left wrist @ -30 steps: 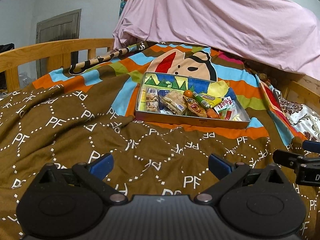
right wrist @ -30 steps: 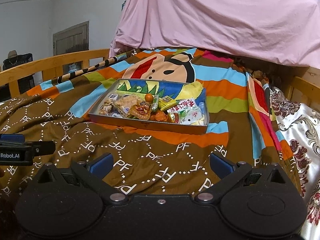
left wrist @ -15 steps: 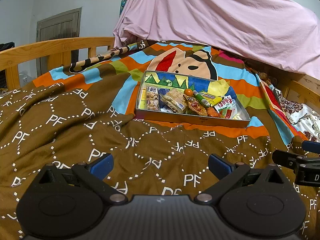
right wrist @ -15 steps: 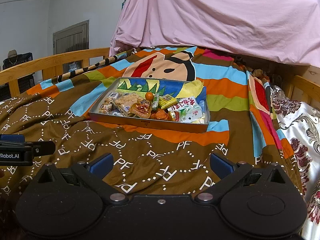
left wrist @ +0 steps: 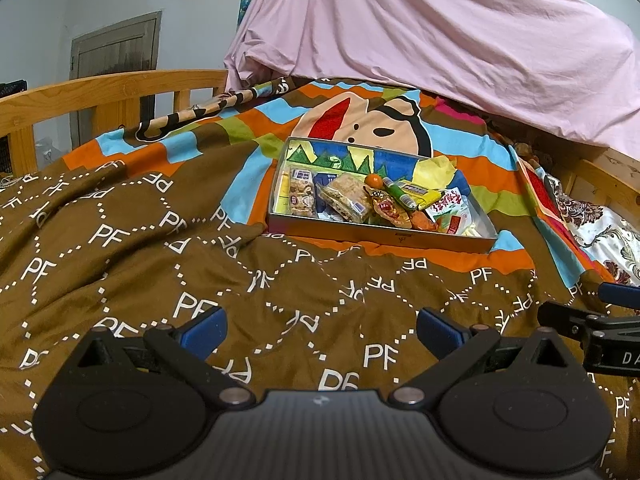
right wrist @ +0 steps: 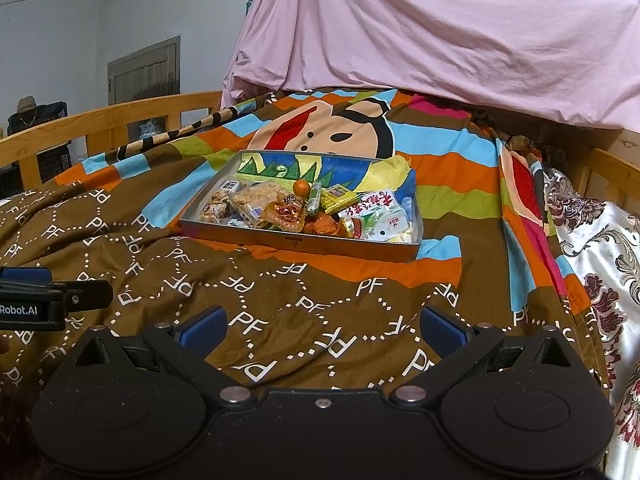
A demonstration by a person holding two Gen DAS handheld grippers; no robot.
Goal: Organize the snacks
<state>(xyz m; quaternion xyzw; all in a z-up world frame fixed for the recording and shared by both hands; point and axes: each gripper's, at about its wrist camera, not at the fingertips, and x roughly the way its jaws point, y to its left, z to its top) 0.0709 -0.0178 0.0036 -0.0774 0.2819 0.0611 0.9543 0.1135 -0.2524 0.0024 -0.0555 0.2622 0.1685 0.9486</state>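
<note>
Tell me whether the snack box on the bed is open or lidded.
Open. The box has no lid on it; the snack packets inside show from above in both wrist views.

A shallow rectangular grey metal tray [left wrist: 380, 236] lies flat on the bed, crowded with wrapped snacks: a clear-wrapped cracker pack [left wrist: 347, 200] beside a small orange fruit [left wrist: 374, 179], a green tube [left wrist: 397, 193] and a white red-lettered packet [right wrist: 376, 208].
</note>
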